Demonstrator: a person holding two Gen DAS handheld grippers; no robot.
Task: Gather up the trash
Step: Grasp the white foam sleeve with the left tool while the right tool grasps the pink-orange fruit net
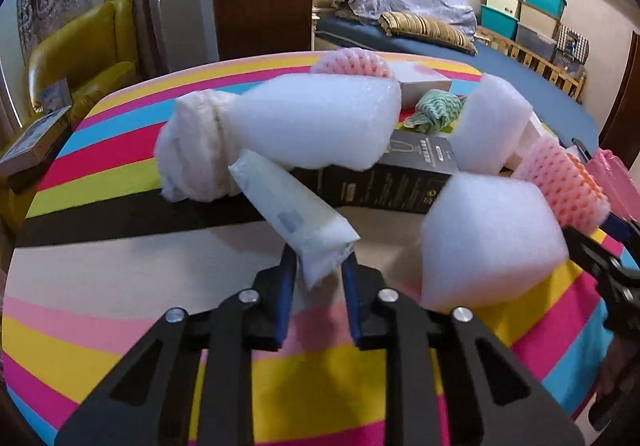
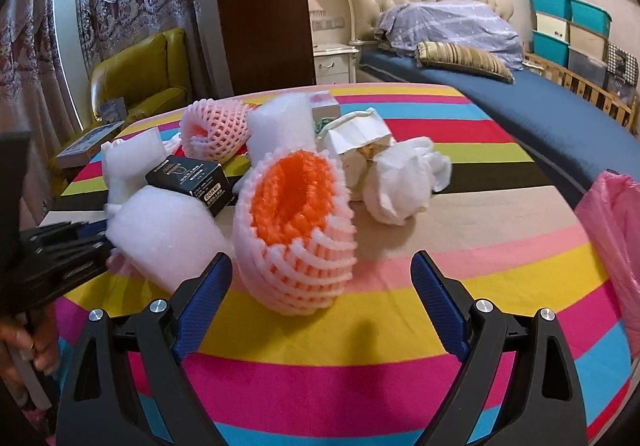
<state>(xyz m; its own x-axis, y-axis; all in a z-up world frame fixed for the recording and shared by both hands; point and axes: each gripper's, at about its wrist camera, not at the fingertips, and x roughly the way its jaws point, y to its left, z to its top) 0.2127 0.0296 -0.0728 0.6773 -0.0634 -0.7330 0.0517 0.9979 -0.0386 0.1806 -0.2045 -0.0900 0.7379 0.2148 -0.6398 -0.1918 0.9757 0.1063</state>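
A heap of trash lies on the striped tablecloth (image 2: pixel 360 330). My left gripper (image 1: pixel 318 258) is shut on the near end of a white plastic pouch (image 1: pixel 296 214), which slants up to the left over a black box (image 1: pixel 384 182). White foam chunks (image 1: pixel 488 242) and a pink foam net (image 1: pixel 576 186) lie around it. My right gripper (image 2: pixel 322 262) stands open, and an orange-and-white foam net (image 2: pixel 296 222) sits upright just ahead between its fingers without touching the pads. Crumpled white paper (image 2: pixel 400 182) and a torn white carton (image 2: pixel 356 138) lie behind the net.
A pink plastic bag (image 2: pixel 612 246) hangs at the table's right edge. A hand (image 2: pixel 24 342) holds the left gripper's body at the left. Beyond the table stand a yellow armchair (image 2: pixel 136 78), a bed (image 2: pixel 520 98) and stacked storage boxes (image 2: pixel 572 26).
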